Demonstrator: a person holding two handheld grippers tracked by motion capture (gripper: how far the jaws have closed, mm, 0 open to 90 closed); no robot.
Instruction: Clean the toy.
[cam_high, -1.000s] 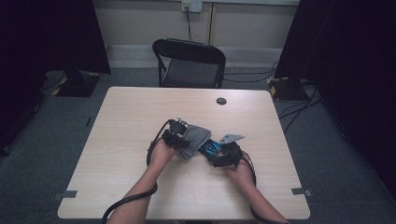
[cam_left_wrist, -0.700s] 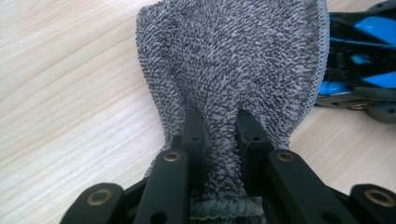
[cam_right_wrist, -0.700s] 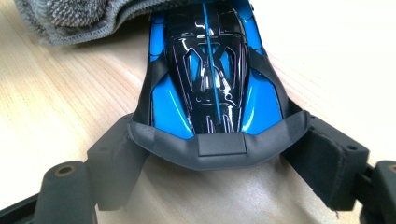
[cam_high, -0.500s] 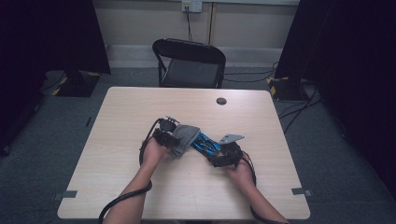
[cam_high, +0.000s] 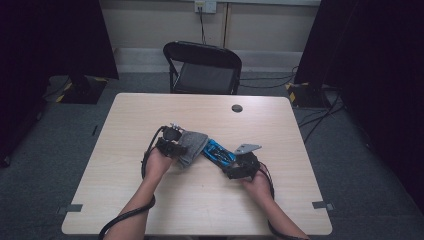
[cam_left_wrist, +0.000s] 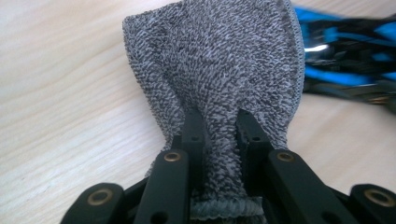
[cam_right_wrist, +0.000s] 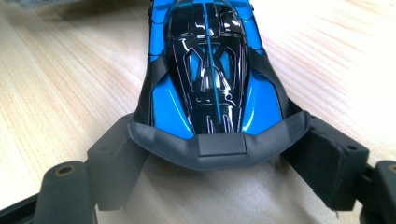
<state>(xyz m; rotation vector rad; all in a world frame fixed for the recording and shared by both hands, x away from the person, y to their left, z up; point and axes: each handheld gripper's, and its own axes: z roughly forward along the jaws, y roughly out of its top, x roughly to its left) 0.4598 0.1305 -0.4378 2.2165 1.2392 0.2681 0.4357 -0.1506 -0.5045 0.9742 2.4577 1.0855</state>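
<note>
On the near half of the pale wood-grain desk (cam_high: 125, 200) 2 forearms come in from the bottom edge, each with a hand-held gripper, and a black cable loops off the front edge by the person's left arm. The left hand-held gripper (cam_left_wrist: 215, 127) has its 2 black jaws pressed together on a bunched fold of a grey cloth (cam_left_wrist: 219, 60), a nubby looped terry fabric with a stitched hem along 1 side; the cloth fans out wider beyond the jaws and lies against the desk. The right hand-held gripper (cam_right_wrist: 212, 151) is spread around the tail end of a toy car (cam_right_wrist: 210, 70), its padded jaws sitting against the car's dark rear wing on both sides. The car is glossy blue and black plastic, low and pointed like a racer, resting on the desk with its nose away from that gripper. In the high view the cloth (cam_high: 192, 146) meets the nose end of the car (cam_high: 218, 151) near the middle of the desk, between the left hand-held gripper (cam_high: 176, 145) and the right one (cam_high: 235, 165). Compared with 1 second ago, the left hand and cloth have slid leftward, uncovering more of the car, while the right hand has kept its place. Farther back a small dark round disc (cam_high: 237, 108) lies alone near the far edge, well apart from the work, and beyond the desk stands a black folding chair (cam_high: 202, 67) on grey carpet
</note>
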